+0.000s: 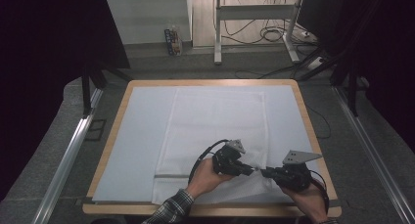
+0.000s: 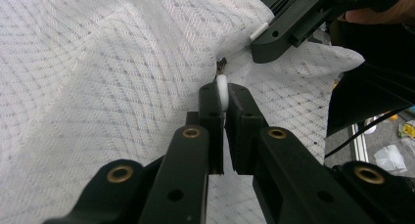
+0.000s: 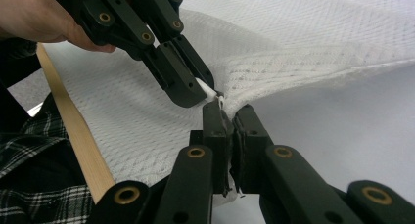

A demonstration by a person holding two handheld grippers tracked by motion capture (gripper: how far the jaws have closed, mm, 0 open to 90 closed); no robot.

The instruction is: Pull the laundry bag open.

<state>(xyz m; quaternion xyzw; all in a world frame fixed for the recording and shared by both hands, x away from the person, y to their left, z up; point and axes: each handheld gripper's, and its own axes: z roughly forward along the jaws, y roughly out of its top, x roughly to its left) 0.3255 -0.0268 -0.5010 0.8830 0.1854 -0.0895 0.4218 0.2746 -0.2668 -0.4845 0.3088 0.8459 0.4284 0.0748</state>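
Where bunched, white mesh cloth (image 1: 215, 121), diamond-patterned, creased.

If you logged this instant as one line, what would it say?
left gripper: shut on mesh cloth | right gripper: shut on mesh cloth | jaws nearly meet | cloth lifted off table

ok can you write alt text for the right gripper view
The right tool is shut on a raised fold of white mesh fabric, and the left tool pinches the same fold just beside it. A light wooden table edge and a plaid sleeve sit at the left.
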